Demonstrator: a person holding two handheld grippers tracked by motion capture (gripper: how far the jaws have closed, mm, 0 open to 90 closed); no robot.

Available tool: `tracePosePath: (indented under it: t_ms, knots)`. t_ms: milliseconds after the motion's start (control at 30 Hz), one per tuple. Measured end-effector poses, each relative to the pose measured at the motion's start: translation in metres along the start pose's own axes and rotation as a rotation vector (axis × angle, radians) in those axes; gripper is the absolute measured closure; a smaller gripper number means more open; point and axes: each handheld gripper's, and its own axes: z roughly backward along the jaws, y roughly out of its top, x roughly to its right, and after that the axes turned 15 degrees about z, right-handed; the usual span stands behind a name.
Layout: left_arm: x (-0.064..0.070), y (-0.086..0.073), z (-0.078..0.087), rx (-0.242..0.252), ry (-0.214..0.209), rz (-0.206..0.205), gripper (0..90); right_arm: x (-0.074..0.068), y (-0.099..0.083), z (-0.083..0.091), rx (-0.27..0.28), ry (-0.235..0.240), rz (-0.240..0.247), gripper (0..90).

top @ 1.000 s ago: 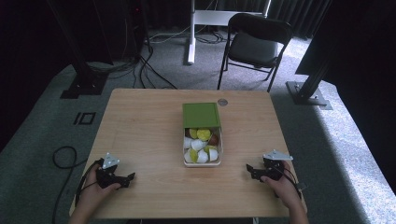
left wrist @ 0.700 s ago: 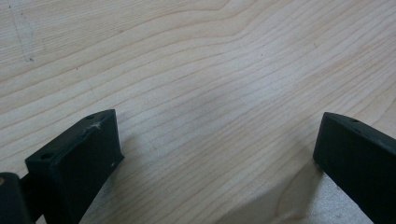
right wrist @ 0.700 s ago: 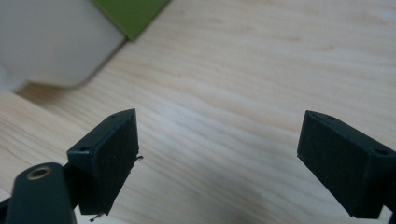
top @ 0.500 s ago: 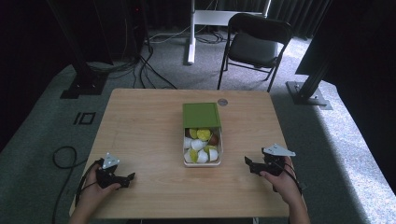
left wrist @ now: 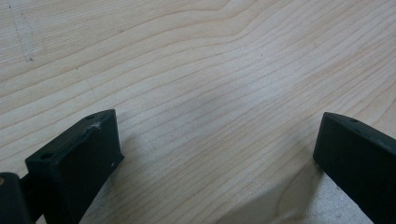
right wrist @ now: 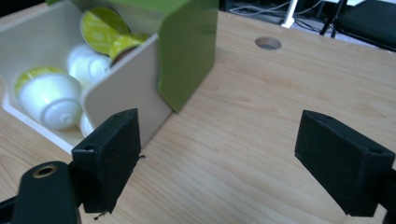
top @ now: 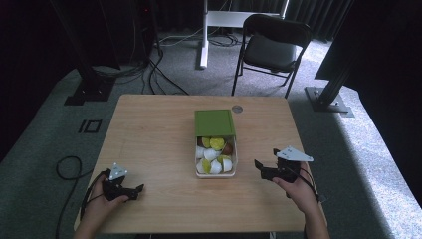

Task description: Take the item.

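Since half a second ago the right gripper (top: 263,169) has edged a little closer to the box and sits lifted off the wood, while the left gripper (top: 130,191) has stayed where it was at the near left corner of the worktop (top: 149,134). Starting at the left in the high view, the left gripper lies low on the wood in the person's left hand (top: 99,199), its jaws aimed to the right; the left gripper view shows those jaws spread wide over bare wood grain with nothing between them. At the middle of the worktop sits the white tray (top: 215,173) of coffee capsules (top: 213,154), white cups with yellow-green foil tops and a brown one among them, pulled partway out of its green sleeve (top: 214,122), which covers the tray's far end. Just beyond the sleeve's far right corner is a round cable hole (top: 237,108) in the wood. To the right, the right gripper is held in the person's right hand (top: 298,186), near the tray's right wall but apart from it, jaws aimed left toward it. In the right gripper view the jaws stand wide apart and hold nothing; the tray's white corner (right wrist: 126,74) and the green sleeve (right wrist: 187,51) lie just past the left jaw.
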Motion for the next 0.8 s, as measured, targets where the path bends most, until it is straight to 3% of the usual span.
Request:
tracePosePath:
  t_ms: [433,800]
  knots:
    - [0.000,0.000,0.000,0.000,0.000,0.000,1.7,-0.024,0.038,-0.002,0.073,0.065,0.063,14.3]
    - [0.000,0.000,0.000,0.000,0.000,0.000,1.7,-0.052,0.062,-0.014,0.097,0.134,0.139,14.3]
